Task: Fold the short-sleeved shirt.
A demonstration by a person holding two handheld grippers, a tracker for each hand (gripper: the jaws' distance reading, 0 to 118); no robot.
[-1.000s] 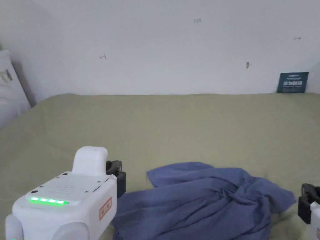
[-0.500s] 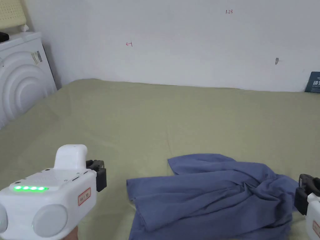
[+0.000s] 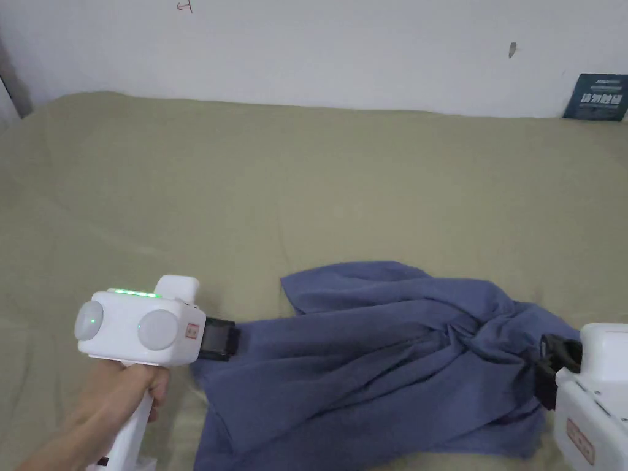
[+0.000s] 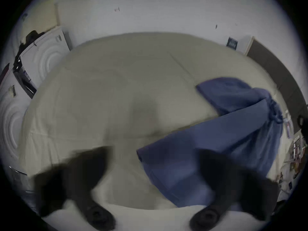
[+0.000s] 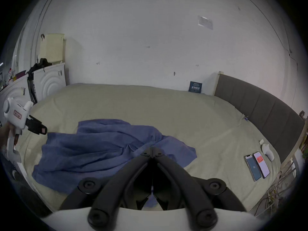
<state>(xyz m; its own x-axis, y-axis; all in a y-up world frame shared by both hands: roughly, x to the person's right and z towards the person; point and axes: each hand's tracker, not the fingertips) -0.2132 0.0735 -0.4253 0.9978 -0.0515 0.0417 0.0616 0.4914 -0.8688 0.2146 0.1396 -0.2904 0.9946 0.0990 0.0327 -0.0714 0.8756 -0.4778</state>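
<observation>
Shirt (image 3: 368, 349) is lying rightward of wide-open left gripper (image 3: 236, 339); right gripper (image 5: 152, 148) is pinching its bunched end.

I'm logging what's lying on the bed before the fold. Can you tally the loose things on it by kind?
Blue shirt: 1
Phones: 2
Small white items near the headboard, blurred: 2
Total: 5

One blue short-sleeved shirt (image 3: 374, 349) lies on one bed (image 3: 306, 184). Two grippers show, the left gripper (image 3: 230, 338) and the right gripper (image 5: 152, 149). Two phones (image 5: 257, 167) lie side by side.
</observation>
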